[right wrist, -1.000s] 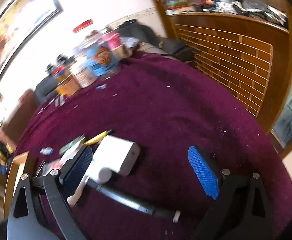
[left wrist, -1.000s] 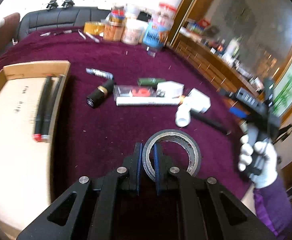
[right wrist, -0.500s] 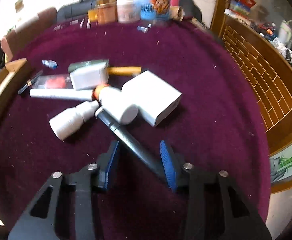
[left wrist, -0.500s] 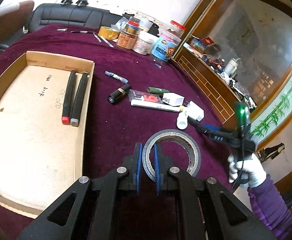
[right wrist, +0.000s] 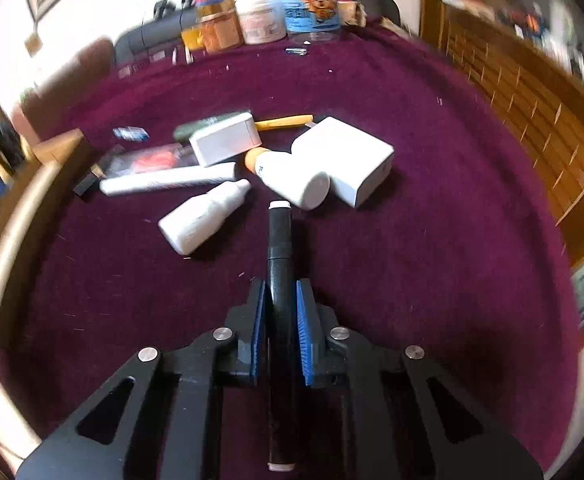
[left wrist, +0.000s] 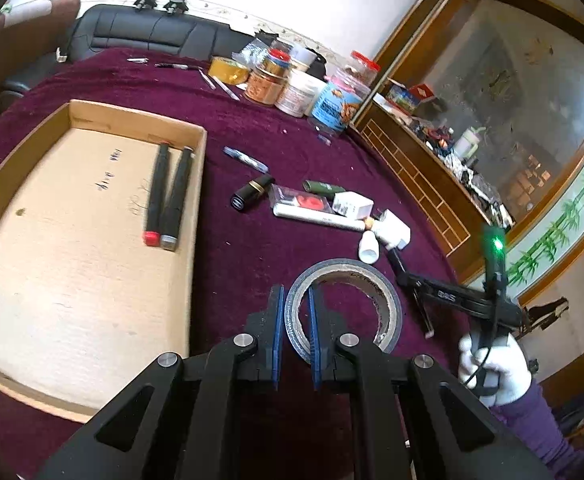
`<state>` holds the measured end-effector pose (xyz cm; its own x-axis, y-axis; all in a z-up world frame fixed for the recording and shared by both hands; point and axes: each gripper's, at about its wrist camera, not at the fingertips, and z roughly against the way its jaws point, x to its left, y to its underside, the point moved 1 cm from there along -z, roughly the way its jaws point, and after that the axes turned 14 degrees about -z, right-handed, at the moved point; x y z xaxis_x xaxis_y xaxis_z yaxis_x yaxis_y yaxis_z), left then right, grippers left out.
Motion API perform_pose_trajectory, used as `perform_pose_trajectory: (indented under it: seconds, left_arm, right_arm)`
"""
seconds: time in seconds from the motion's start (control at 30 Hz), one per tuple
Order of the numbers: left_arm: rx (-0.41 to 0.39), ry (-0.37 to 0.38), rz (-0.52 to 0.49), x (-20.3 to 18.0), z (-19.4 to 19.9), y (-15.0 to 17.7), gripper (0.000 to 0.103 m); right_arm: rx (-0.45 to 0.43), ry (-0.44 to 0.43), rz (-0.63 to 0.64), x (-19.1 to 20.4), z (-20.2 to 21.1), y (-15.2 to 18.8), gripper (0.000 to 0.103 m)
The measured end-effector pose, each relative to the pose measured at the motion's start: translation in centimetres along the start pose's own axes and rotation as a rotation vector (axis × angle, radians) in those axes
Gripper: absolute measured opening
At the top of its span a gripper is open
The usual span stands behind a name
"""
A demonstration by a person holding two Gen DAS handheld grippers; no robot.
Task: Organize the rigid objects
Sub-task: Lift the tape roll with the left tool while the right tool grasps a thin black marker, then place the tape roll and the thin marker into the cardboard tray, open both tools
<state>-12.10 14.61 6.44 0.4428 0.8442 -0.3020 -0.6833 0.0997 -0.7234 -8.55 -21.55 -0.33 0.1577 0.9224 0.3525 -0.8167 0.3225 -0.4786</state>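
My left gripper [left wrist: 294,328] is shut on the near wall of a dark roll of tape [left wrist: 388,300], which it holds above the purple tablecloth. To its left lies an open cardboard box [left wrist: 197,184] with two black markers [left wrist: 167,196] inside. My right gripper [right wrist: 279,320] is closing its jaws on a black marker [right wrist: 279,240] that runs lengthwise between the blue pads, and the pads press on it. In the left wrist view the right gripper [left wrist: 406,280] is low at the right, held by a white-gloved hand [left wrist: 500,372].
A pile lies mid-table: a white charger block [right wrist: 344,160], two white bottles [right wrist: 203,216], a white tube [right wrist: 167,180], a small white box [right wrist: 223,140] and a lipstick [left wrist: 251,199]. Jars [left wrist: 292,88] line the far edge. A wooden cabinet [left wrist: 424,176] borders the right.
The right gripper swung over the black marker and closed from wide open onto it. The left gripper, still gripping the tape, shifted so the whole box came into its view.
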Motion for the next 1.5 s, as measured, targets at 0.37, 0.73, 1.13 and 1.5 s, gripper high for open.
perform_pose_trajectory:
  seconds: [0.37, 0.73, 1.13, 1.5]
  left_arm:
    - [-0.031, -0.129, 0.031, 5.5, 4.1, -2.3, 0.009]
    - [0.073, -0.269, 0.093, 14.3, 0.3, -5.7, 0.009]
    - [0.168, -0.283, 0.242, 20.5, -5.2, -5.8, 0.008]
    - [0.168, -0.311, 0.267, 21.4, -6.4, -7.2, 0.01]
  right_arm:
    - [0.106, -0.457, -0.125, 6.2, 2.6, -0.2, 0.013]
    - [0.307, -0.56, -0.142, 21.5, -4.6, -2.0, 0.013]
    - [0.379, -0.391, -0.142, 29.6, -13.1, -2.7, 0.013]
    - [0.334, -0.297, -0.071, 30.8, -14.2, -3.7, 0.014]
